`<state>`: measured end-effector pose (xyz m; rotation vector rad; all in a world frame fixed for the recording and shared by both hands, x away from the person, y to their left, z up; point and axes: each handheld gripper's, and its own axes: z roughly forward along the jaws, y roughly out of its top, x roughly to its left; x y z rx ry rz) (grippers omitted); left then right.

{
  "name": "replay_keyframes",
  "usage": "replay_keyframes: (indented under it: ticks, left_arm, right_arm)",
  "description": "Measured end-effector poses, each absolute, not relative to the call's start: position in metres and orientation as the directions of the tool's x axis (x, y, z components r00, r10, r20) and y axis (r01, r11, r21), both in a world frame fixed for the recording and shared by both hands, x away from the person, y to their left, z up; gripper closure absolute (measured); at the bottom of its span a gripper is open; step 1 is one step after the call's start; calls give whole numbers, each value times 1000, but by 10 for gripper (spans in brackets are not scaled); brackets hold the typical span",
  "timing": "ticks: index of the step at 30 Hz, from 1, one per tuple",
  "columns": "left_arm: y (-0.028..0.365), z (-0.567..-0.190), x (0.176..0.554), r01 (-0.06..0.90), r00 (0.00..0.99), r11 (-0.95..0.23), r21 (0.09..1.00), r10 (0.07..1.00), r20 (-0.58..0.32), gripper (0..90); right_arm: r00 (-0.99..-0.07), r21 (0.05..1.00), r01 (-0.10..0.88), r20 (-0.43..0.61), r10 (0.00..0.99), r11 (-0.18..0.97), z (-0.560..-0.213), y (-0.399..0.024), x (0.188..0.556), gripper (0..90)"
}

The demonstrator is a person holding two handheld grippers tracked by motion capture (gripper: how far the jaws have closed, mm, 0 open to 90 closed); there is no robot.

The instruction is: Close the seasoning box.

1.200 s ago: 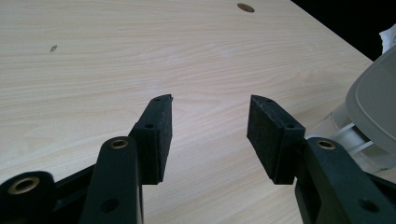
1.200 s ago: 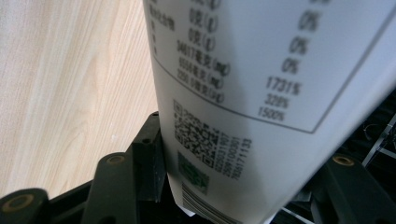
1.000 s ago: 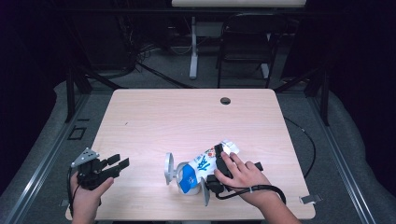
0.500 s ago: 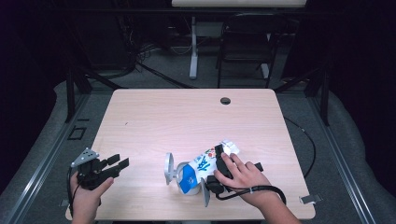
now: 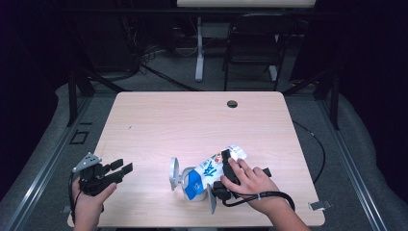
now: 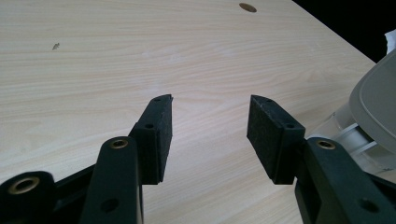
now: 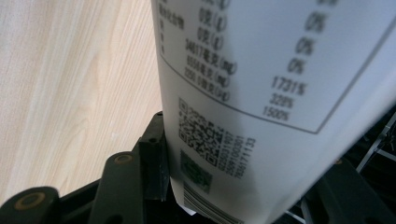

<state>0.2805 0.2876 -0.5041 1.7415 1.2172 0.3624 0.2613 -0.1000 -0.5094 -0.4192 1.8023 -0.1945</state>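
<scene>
A white and blue printed package (image 5: pixel 207 172) lies tilted near the table's front edge. My right gripper (image 5: pixel 222 176) is shut on it from the right, under the person's right hand. Its jaws have just been closing with the package between them. In the right gripper view the package's white label side (image 7: pixel 243 93) stands between the jaws, with the left pad (image 7: pixel 156 163) against it and the right pad hidden. A grey rounded piece (image 5: pixel 174 174) sits at the package's left end. My left gripper (image 5: pixel 120 169) rests at the front left, open and holding nothing (image 6: pixel 210 126).
The light wooden table (image 5: pixel 192 120) has a small dark hole (image 5: pixel 232 103) near its far edge. A black cable (image 5: pixel 260 197) trails from the right gripper. The grey rounded piece (image 6: pixel 373 102) lies just right of the left gripper's jaws. Chairs and table legs stand beyond.
</scene>
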Motion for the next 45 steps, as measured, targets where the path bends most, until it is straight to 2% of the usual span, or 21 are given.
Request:
replay_keyframes:
  ticks: [45]
  left_arm:
    - [288,-505,281,570,459,-56,820,849,-261,508]
  right_arm:
    - [-213,-357,-191,-894,-393,915,-509,-100,262,510]
